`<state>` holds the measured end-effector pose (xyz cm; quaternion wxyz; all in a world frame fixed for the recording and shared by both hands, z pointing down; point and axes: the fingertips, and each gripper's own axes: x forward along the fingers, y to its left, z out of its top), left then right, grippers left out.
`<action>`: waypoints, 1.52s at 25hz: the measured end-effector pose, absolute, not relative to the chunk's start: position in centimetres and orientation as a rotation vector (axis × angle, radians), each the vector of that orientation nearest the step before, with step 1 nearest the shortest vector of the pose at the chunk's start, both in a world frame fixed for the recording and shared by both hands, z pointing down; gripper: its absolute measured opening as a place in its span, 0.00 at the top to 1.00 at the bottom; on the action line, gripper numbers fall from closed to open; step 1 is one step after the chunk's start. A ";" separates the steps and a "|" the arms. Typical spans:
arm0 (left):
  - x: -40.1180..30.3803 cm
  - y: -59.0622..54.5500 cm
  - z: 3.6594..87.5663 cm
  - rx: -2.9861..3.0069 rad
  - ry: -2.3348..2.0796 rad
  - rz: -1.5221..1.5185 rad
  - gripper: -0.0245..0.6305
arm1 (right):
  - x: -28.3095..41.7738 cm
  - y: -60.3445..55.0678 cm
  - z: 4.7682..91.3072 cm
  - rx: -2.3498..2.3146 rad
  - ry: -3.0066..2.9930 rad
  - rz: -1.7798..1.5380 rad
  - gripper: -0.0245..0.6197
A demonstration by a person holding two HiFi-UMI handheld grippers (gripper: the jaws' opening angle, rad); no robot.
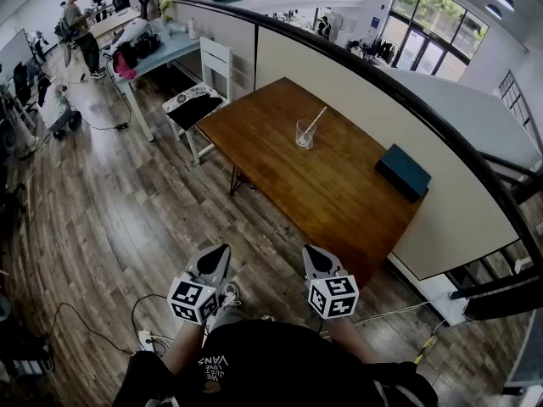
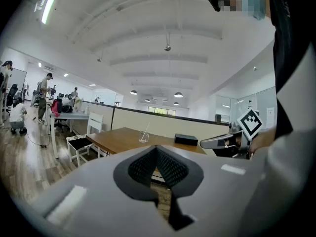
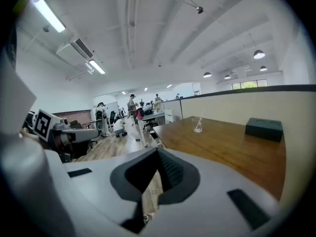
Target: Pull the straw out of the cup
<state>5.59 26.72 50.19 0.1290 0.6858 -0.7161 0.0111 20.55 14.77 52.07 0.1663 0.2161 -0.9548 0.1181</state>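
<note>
Nearest, at the bottom edge of the head view, black shirt [image 1: 280, 367] with white print. Just above it, left tongs [image 1: 222, 249] and right tongs [image 1: 310, 250], side by side but apart, each with a marker cube [image 1: 193, 300] at its back. Both over the wooden floor [image 1: 119, 219], short of the bench [image 1: 339, 197], touching nothing. Left tongs closed fully, ribbed pads pressed together, nothing between them. Right tongs the same: tips together, empty. Both pointing toward the bench.

Farther on, well away from both tongs, clear cup [image 1: 305, 134] upright on the brown bench, about at its middle. White straw [image 1: 316, 119] standing in the cup, leaning to the right in the head view, upper end out over the rim. Dark teal box [image 1: 403, 172] on the same bench, to the right of the cup and near the partition wall, apart from the cup. White chair [image 1: 202, 87] beside the left end of the bench. People in the background at other desks, too small for detail.
</note>
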 end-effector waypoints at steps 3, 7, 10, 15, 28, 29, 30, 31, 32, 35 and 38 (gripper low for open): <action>5.6 26.6 50.4 1.992 -2.077 0.026 0.95 | 20.7 14.4 51.8 0.627 -2.722 0.343 0.94; 5.5 26.0 50.1 1.989 -2.090 0.012 0.95 | 20.8 14.0 51.7 0.631 -2.725 0.338 0.94; 5.7 25.5 49.7 2.001 -2.096 -0.008 0.95 | 20.9 13.7 51.4 0.634 -2.750 0.357 0.94; 5.1 24.2 49.8 2.032 -2.085 -0.038 0.89 | 20.2 12.5 50.9 0.647 -2.812 0.471 0.88; -3.4 20.0 50.6 2.109 -1.969 0.024 0.58 | 12.8 8.8 51.4 0.815 -2.745 0.485 0.61; -4.3 19.7 50.6 2.118 -1.952 0.033 0.57 | 12.1 8.5 51.4 0.833 -2.736 0.487 0.61; -5.2 19.4 50.6 2.127 -1.935 0.043 0.56 | 11.3 8.2 51.4 0.854 -2.727 0.490 0.60; -6.0 19.0 50.6 2.136 -1.918 0.052 0.56 | 10.6 7.9 51.4 0.877 -2.720 0.493 0.60; -6.9 18.7 50.6 2.145 -1.902 0.059 0.56 | 10.0 7.6 51.3 0.904 -2.713 0.495 0.59; -9.4 17.5 50.6 2.178 -1.860 0.082 0.54 | 8.1 6.5 51.0 0.997 -2.697 0.510 0.57; -11.8 16.3 50.9 2.210 -1.811 0.105 0.54 | 6.3 5.6 50.9 1.079 -2.679 0.524 0.55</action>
